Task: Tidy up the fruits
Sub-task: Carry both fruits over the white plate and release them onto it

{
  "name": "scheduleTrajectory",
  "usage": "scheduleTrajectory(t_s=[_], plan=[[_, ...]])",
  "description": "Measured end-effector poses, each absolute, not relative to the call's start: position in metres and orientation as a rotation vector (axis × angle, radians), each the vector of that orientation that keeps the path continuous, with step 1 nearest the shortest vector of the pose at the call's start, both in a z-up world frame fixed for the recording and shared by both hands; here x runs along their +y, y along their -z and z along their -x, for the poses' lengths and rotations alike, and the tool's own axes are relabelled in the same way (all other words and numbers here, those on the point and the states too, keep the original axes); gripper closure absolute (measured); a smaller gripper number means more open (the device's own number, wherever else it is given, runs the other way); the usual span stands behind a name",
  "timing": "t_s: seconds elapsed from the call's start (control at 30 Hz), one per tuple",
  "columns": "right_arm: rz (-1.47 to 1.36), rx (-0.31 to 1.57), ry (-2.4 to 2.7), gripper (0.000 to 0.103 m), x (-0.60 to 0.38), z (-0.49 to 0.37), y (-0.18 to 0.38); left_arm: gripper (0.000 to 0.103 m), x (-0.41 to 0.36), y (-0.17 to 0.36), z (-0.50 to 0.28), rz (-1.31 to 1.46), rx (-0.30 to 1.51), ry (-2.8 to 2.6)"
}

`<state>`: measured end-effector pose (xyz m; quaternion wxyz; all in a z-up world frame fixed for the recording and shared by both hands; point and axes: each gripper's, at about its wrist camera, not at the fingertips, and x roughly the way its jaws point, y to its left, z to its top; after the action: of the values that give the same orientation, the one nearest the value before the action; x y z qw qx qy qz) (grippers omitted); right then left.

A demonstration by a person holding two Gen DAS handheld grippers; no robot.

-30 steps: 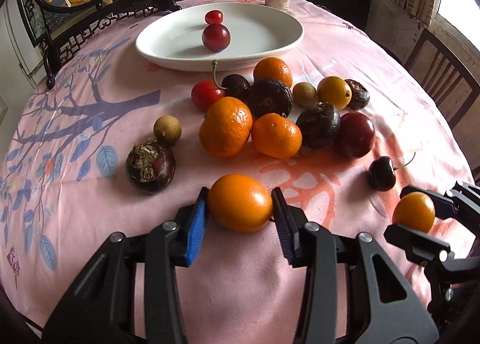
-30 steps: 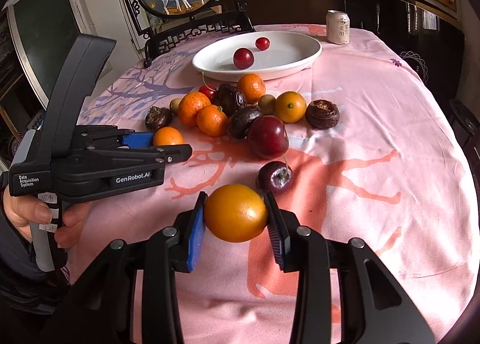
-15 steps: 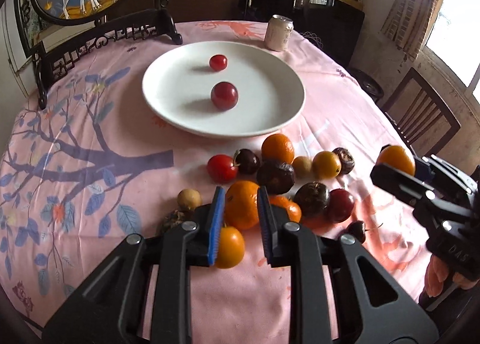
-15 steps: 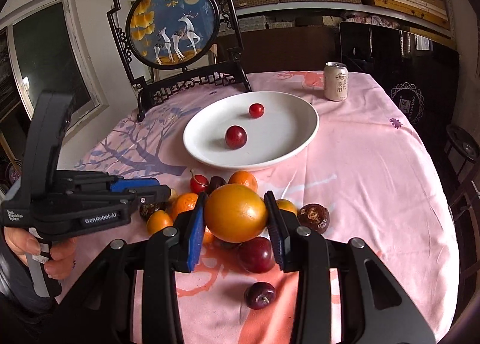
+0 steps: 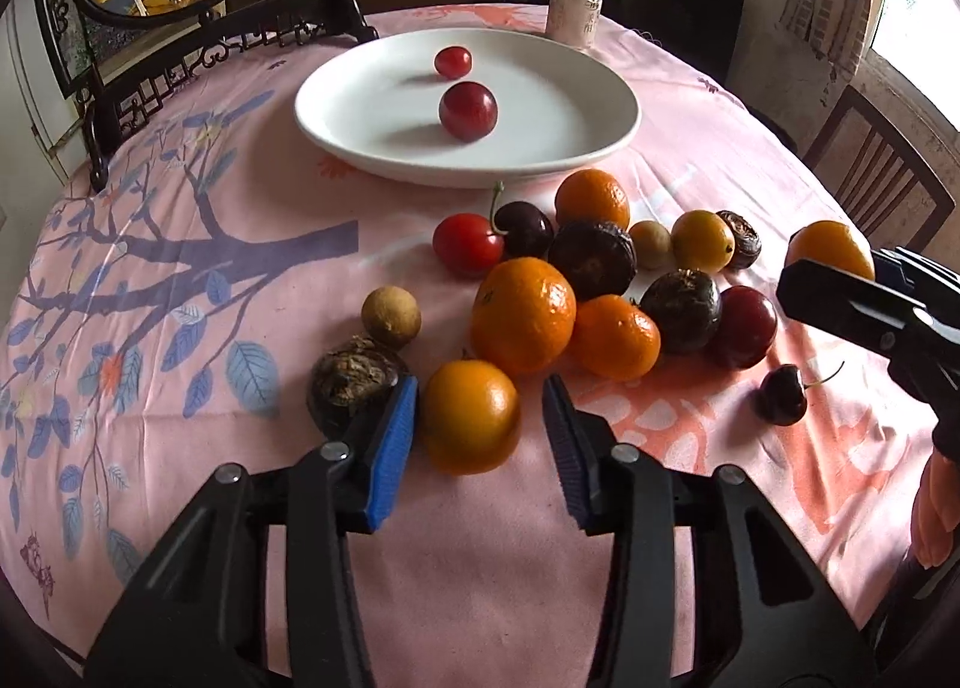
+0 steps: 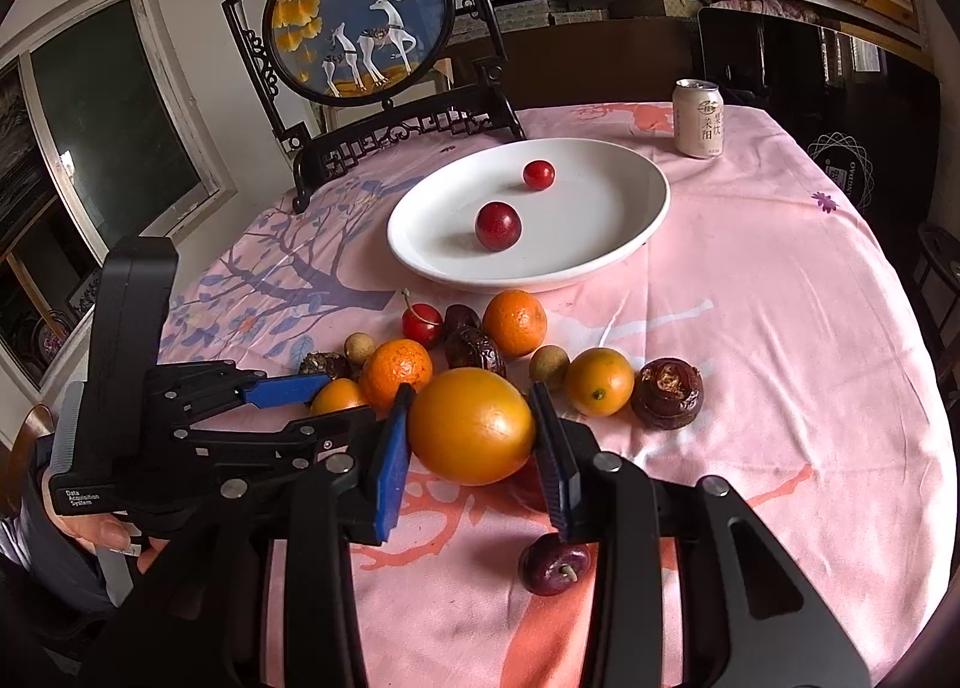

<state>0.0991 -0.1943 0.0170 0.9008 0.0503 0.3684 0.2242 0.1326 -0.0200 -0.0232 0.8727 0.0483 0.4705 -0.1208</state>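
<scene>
Low in the left wrist frame, the left gripper (image 5: 480, 427) is opening around an orange fruit (image 5: 471, 417) on the cloth, pads not pressing, while the right gripper (image 6: 471, 436) clamps a yellow-orange fruit (image 6: 471, 425), presumably bound for the white plate (image 6: 636, 232).

Behind the right gripper's (image 6: 471, 427) held orange fruit (image 6: 471, 424), a dark red fruit (image 6: 528, 487) is mostly hidden. Left of it, the person's hand (image 6: 99, 535) is cut off by the frame edge.

Home dining room: clothed table (image 6: 750, 298), chairs (image 5: 876, 160)
</scene>
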Motion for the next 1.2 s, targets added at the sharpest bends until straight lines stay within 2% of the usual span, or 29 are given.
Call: scheduleTrajectory(t_s=[0.13,0.43,0.63,0.8,0.97,1.2], plan=[[-0.103,0.768,-0.469,0.065,-0.195,-0.096,-0.015,0.063,-0.021,0.034,-0.133,-0.103,1.027,0.267],[-0.091,0.773,-0.463,0.065,-0.195,-0.093,-0.015,0.067,-0.024,0.034,-0.137,-0.125,0.992,0.252],[-0.036,0.729,-0.426,0.065,-0.192,-0.107,-0.03,0.067,-0.018,-0.012,-0.135,-0.096,0.914,0.303],[0.042,0.673,-0.398,0.065,-0.172,-0.145,-0.041,0.067,-0.021,-0.042,-0.189,-0.058,0.843,0.245],[0.065,0.725,-0.373,0.065,-0.156,-0.191,-0.029,0.067,-0.022,-0.028,-0.247,-0.004,0.892,0.159],[0.103,0.832,-0.345,0.065,-0.147,-0.231,-0.003,0.066,-0.022,-0.008,-0.272,0.007,0.927,0.13]])
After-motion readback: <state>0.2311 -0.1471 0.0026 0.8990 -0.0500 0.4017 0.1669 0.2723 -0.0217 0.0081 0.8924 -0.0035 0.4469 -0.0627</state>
